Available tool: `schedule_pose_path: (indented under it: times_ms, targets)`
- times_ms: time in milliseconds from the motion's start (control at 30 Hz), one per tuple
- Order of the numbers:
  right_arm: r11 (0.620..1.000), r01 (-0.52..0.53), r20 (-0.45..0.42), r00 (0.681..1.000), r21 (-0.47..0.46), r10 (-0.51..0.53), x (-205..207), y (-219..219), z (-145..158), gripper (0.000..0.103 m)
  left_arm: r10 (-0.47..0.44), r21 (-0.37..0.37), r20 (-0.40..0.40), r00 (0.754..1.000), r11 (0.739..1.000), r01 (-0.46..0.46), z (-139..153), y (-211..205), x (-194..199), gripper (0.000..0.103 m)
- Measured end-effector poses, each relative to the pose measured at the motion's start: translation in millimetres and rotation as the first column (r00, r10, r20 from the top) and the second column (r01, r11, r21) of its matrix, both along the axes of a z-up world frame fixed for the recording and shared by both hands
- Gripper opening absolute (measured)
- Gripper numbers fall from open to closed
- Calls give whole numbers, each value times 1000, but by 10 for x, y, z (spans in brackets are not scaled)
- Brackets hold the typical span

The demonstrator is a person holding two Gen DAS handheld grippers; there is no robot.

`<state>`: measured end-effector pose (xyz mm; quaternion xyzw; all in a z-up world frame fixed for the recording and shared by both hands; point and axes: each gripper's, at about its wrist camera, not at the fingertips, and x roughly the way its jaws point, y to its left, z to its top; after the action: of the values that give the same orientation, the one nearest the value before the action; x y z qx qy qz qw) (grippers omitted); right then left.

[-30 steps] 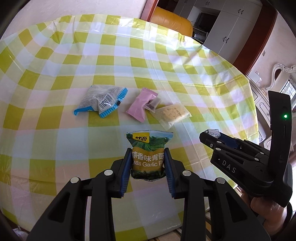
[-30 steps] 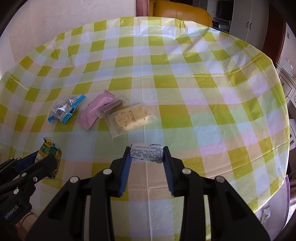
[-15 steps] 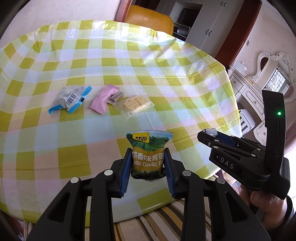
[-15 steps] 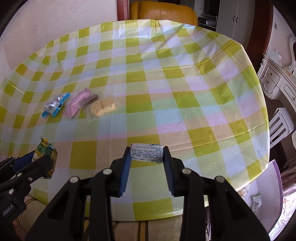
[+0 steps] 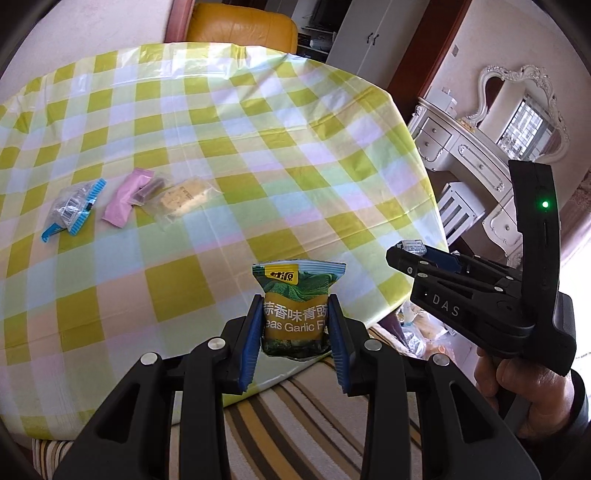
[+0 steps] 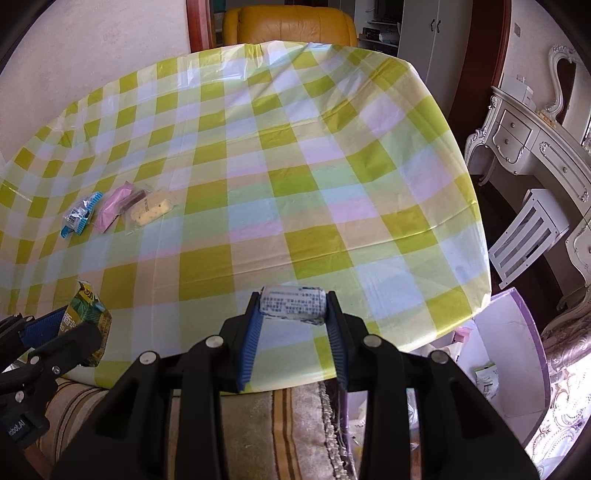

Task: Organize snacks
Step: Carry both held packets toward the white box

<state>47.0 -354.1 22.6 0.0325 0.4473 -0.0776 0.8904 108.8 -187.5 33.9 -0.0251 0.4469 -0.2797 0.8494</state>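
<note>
My left gripper (image 5: 295, 325) is shut on a green garlic-pea snack packet (image 5: 297, 306), held upright above the table's near edge. My right gripper (image 6: 293, 321) is shut on a small white wrapped snack (image 6: 293, 304), also over the near edge; it shows at the right of the left wrist view (image 5: 410, 251). On the checked tablecloth (image 5: 221, 147) at the left lie a blue-edged clear packet (image 5: 72, 208), a pink packet (image 5: 125, 201), a small dark bar (image 5: 149, 186) and a clear-wrapped biscuit (image 5: 183, 197).
A striped cushion (image 6: 295, 424) lies below the near table edge. A purple box (image 6: 513, 365) with loose packets stands on the floor at the right. A white dresser (image 6: 535, 147) and an orange chair (image 6: 291, 26) stand beyond the table.
Both grippers have pulled back and up from the table, each keeping its snack. The table now looks farther away and its near edge and the floor show.
</note>
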Motion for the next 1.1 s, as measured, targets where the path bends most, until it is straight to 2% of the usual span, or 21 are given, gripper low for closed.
schedule_pose_path:
  times_ms: [267,567,933,1100]
  targets:
    - [996,85,-11,996,-8,-85,-180,-443,-61,34,-101,3,-24,995,995,101,-19,-402,-97,32]
    - [980,198,-34,979,-23,-199,-430,-978,-163,34,-204,-13,-75,976,979,204,-94,-831,-158,32]
    - [946,323,-53,944,-41,-324,-643,-1508,-251,35,-352,-13,-114,929,936,353,-167,-1403,-354,32]
    - [930,365,-58,928,-45,-368,-702,-1639,-270,35,-424,-26,-134,896,905,424,-189,-1624,-452,33]
